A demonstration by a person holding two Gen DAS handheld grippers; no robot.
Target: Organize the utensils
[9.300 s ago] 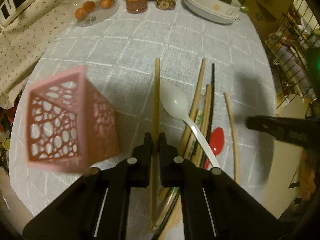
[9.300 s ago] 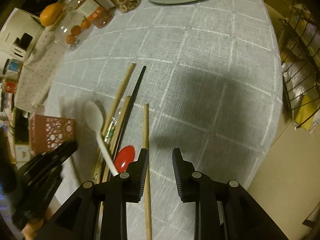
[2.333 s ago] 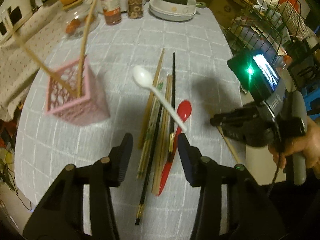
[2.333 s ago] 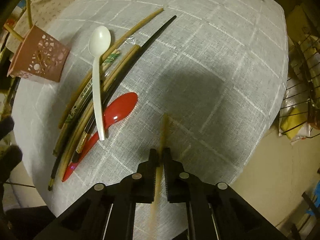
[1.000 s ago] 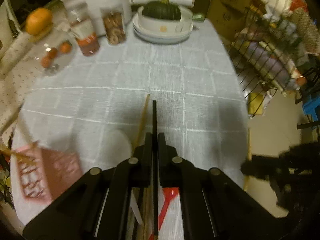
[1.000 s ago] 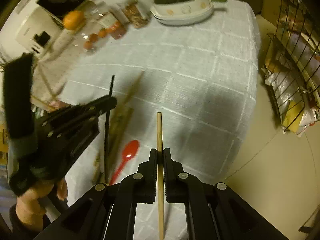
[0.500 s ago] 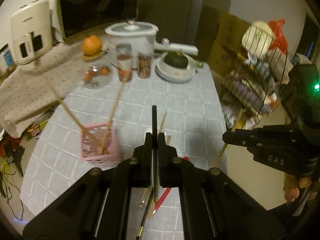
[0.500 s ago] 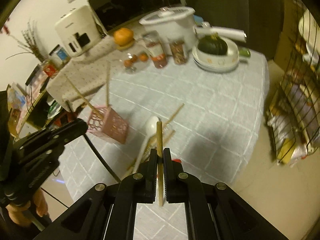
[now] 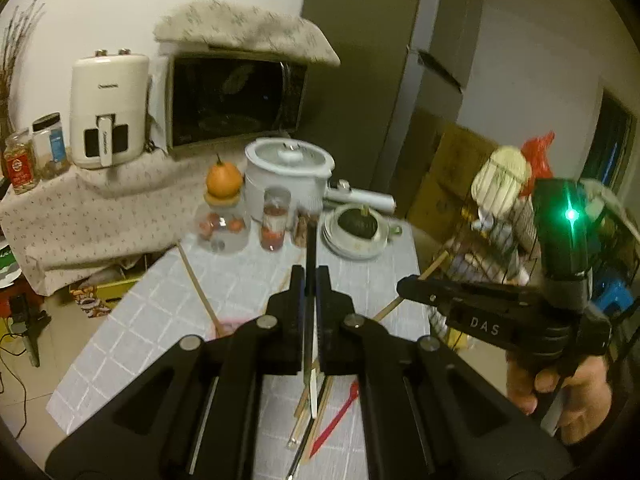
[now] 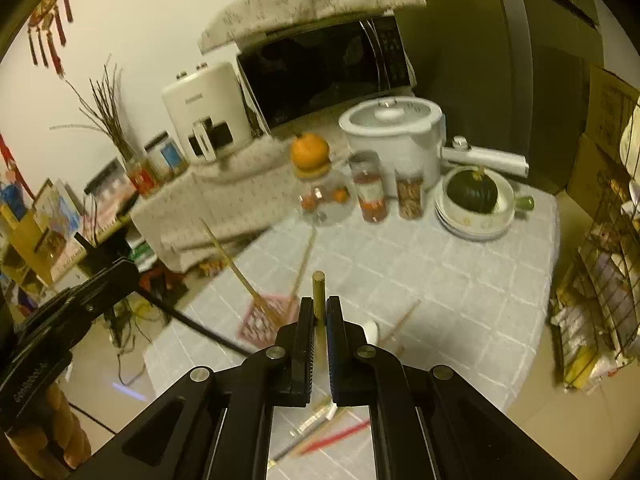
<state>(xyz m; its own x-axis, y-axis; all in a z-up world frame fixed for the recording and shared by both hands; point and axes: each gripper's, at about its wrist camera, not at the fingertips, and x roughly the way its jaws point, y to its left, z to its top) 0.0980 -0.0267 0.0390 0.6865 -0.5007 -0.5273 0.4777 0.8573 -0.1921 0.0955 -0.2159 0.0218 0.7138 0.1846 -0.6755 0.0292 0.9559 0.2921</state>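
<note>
While blurred, left hand-held gripper (image 9: 311, 280) clamps black chopstick (image 9: 311, 248), right hand-held gripper (image 10: 319, 316) wooden chopstick (image 10: 318, 294).

Black left gripper (image 9: 310, 280) closed on black chopstick (image 9: 310, 248); black right gripper (image 10: 316, 312) on tan wooden chopstick (image 10: 318, 292). Pink lattice holder (image 10: 266, 318), red spoon (image 9: 336, 420), white spoon (image 10: 370, 330) over pale grey tablecloth (image 10: 460, 292) with white grid. Dark green squash (image 10: 472, 191), orange fruit (image 10: 309, 150).

Dim, warm indoor light, strong fisheye bending with dark corners, motion blur throughout
</note>
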